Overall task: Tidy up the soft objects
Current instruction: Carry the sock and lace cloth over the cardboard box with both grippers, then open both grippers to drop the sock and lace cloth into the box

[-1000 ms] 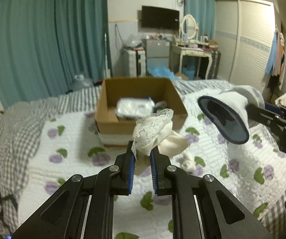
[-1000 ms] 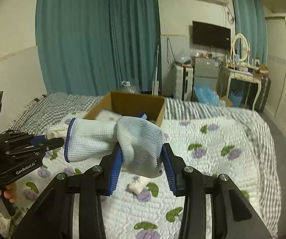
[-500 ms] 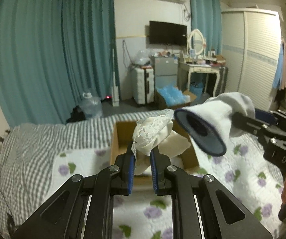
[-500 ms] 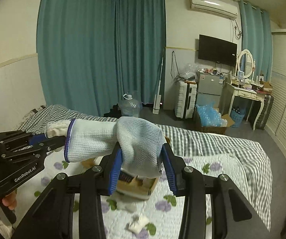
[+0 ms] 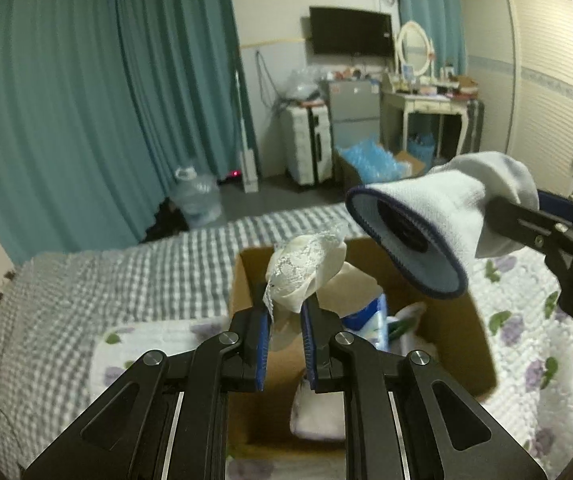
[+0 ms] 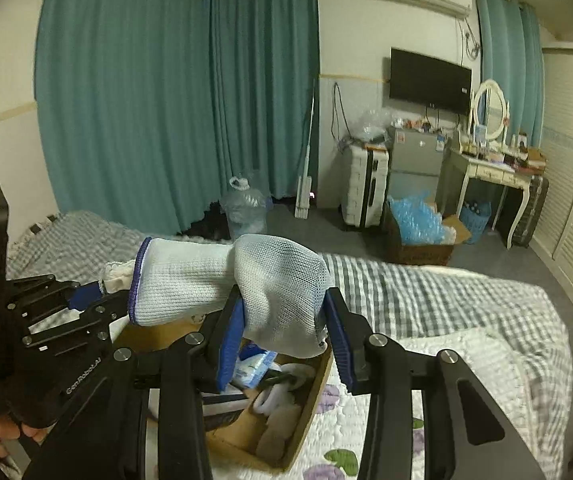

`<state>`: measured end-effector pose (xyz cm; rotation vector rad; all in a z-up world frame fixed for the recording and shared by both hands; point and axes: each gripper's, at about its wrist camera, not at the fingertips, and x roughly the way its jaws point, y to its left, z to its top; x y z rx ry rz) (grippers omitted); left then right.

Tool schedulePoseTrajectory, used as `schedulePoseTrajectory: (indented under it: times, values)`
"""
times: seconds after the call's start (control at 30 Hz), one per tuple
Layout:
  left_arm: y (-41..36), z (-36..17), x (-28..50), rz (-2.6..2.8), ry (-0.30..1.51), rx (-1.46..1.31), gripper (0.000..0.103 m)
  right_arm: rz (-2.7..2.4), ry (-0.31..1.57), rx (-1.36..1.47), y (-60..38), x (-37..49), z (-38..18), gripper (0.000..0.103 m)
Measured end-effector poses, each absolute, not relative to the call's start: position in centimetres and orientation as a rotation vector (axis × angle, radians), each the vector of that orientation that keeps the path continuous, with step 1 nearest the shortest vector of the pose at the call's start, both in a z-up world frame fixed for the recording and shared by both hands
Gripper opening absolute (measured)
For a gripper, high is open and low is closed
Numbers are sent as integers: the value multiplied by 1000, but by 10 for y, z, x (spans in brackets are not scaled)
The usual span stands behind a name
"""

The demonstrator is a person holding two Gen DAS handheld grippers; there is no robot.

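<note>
My left gripper (image 5: 286, 320) is shut on a cream lace-trimmed cloth (image 5: 306, 268) and holds it over the open cardboard box (image 5: 474, 344) on the bed. My right gripper (image 6: 282, 332) is shut on a white knit glove with a blue cuff (image 6: 246, 280), also above the box (image 6: 306, 412). The glove shows at the right of the left wrist view (image 5: 438, 216). The left gripper shows at the left of the right wrist view (image 6: 66, 304). The box holds a blue-and-white packet (image 5: 366, 316) and several pale soft items.
The bed has a floral quilt (image 5: 534, 344) and a grey checked sheet (image 5: 106, 280). Beyond the bed are teal curtains (image 6: 166, 100), a water jug (image 6: 244, 208), a suitcase (image 6: 366, 188), a box of blue plastic (image 6: 418, 228) and a dressing table (image 6: 498, 168).
Both grippers have moved forward with their items and now hang over the open box, which fills the lower view. The jaws have stayed shut.
</note>
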<state>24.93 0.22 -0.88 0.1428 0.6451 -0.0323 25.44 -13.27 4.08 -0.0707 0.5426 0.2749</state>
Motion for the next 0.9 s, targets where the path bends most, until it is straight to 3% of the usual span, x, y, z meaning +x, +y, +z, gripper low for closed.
schedulePoseTrajectory:
  times: [0.4, 0.47, 0.5, 0.53, 0.6, 0.77, 0.9]
  values:
    - [1, -48, 280, -39, 677, 194, 20, 297, 663, -99, -126, 304, -35, 44]
    - [3, -48, 280, -27, 680, 186, 38, 307, 663, -85, -128, 302, -36, 46]
    - [4, -46, 277, -22, 671, 178, 55, 305, 654, -79, -129, 299, -33, 49]
    - [5, -42, 272, -13, 647, 171, 70, 296, 641, -74, -131, 296, -29, 60]
    - [4, -30, 261, 1, 588, 161, 82, 283, 615, -57, -134, 290, -18, 70]
    - [8, 12, 227, 7, 520, 127, 87, 262, 560, -28, -149, 259, 26, 76]
    - [8, 55, 189, 10, 457, 128, 87, 235, 509, -23, -161, 220, 72, 96]
